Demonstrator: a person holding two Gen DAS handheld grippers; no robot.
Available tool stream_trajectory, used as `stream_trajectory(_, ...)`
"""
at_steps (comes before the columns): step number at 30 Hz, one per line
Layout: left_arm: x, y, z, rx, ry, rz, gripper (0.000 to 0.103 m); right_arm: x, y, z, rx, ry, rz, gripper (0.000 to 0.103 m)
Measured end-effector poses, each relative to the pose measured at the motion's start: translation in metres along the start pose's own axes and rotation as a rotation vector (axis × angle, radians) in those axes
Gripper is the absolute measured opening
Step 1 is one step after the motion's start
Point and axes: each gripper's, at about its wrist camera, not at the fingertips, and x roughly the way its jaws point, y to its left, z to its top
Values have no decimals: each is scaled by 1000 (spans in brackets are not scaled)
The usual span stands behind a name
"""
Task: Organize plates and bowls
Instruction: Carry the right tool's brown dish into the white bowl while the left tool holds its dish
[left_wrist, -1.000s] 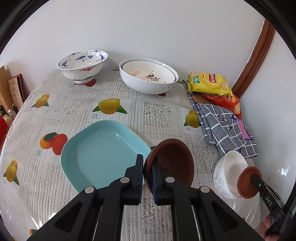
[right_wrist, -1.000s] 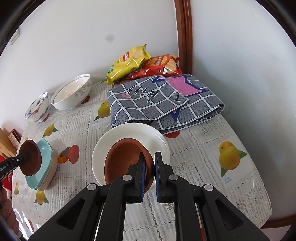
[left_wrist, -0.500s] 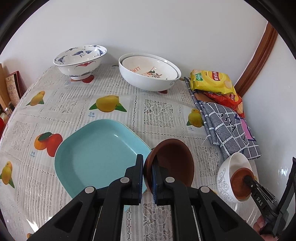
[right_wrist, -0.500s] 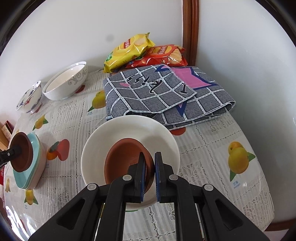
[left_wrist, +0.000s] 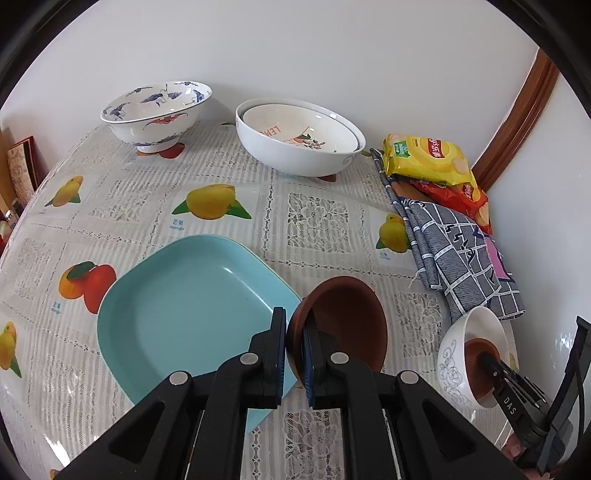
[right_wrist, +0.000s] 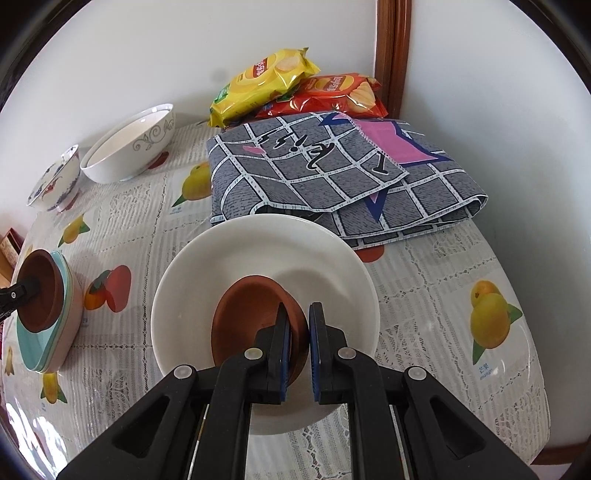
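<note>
My left gripper (left_wrist: 294, 343) is shut on the rim of a brown bowl (left_wrist: 347, 325), tilted just above the right corner of a light blue square plate (left_wrist: 184, 314). In the right wrist view that bowl (right_wrist: 38, 288) hangs over the plate (right_wrist: 48, 347) at far left. My right gripper (right_wrist: 297, 332) is shut on the rim of a second brown bowl (right_wrist: 251, 314), which sits low inside a white bowl (right_wrist: 258, 251). From the left wrist view the white bowl (left_wrist: 454, 365) shows at lower right with the right gripper (left_wrist: 491, 363) reaching in.
A blue-patterned bowl (left_wrist: 159, 114) and two nested white bowls (left_wrist: 295, 147) stand by the back wall. A folded grey checked cloth (right_wrist: 332, 173) and two chip bags (right_wrist: 266, 81) fill the far right corner. The table edge (right_wrist: 532, 369) curves close on the right.
My right gripper has lowered its brown bowl from the white bowl's rim down into it. My left gripper, with its bowl, has drifted slightly lower toward the blue plate.
</note>
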Motion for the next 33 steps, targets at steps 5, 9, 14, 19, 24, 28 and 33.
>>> stream_trajectory(5,2,1,1,-2,3,-2,8,4,3,2,-23,-1,-28,9)
stream_trajectory(9,5,2,1,-3,8,-1,8,9,4,4,-45,9,-74,9)
stream_trajectory(14,7,3,2,-6,11,0,8,13,6,6,-67,20,-104,10)
stream_trajectory(19,10,2,2,-5,17,-1,8,16,9,7,-88,29,-118,11)
stream_trajectory(24,11,1,2,-2,19,-4,8,19,13,6,-118,40,-125,12)
stream_trajectory(28,10,0,1,0,17,-6,8,22,17,5,-135,53,-124,14)
stream_trajectory(33,4,-2,2,7,9,-9,8,23,20,3,-155,54,-131,15)
